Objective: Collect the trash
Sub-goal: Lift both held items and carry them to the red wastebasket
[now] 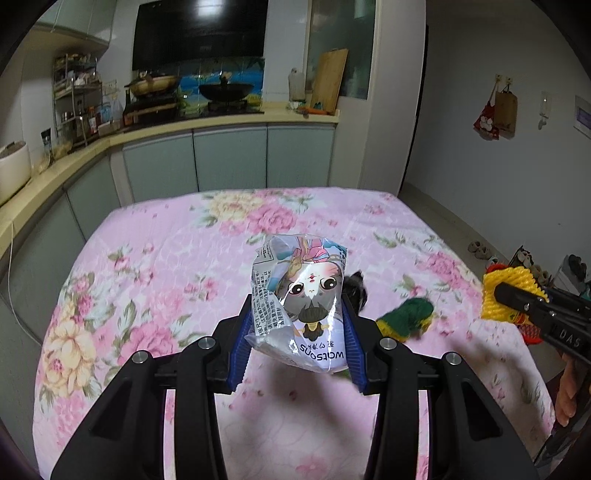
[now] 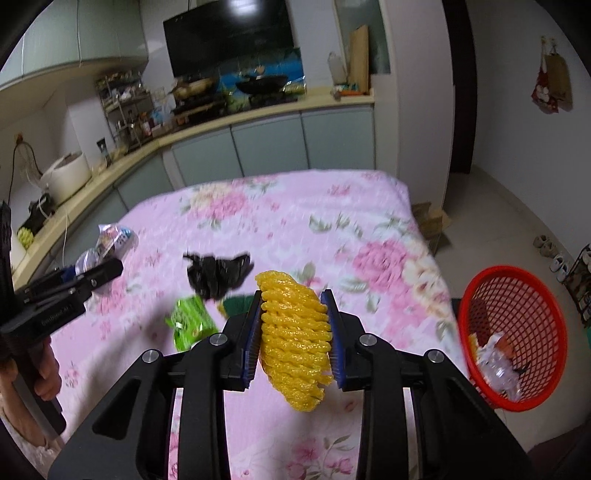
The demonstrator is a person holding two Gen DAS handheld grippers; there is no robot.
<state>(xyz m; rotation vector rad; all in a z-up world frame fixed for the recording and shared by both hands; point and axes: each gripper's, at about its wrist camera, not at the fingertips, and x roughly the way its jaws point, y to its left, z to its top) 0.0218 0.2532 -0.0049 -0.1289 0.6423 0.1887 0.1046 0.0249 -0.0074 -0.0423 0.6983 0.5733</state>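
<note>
Basket (image 2: 480,295) past table edge (image 2: 452,314).

A home kitchen: an L-shaped counter (image 1: 229,120) with pale cabinet doors runs along the far wall and left side behind a table (image 1: 155,258) draped in a pink floral cloth. On the counter, a gas stove (image 1: 225,105) carries a black wok (image 1: 225,90) and a lidded pan (image 1: 153,85) beneath a dark range hood (image 1: 199,31). Left of the stove stands a wire rack of bottles and jars (image 1: 75,99); right of it, a wooden cutting board (image 1: 328,79) leans upright. A rice cooker (image 2: 66,175) sits further along the counter's left run.
</note>
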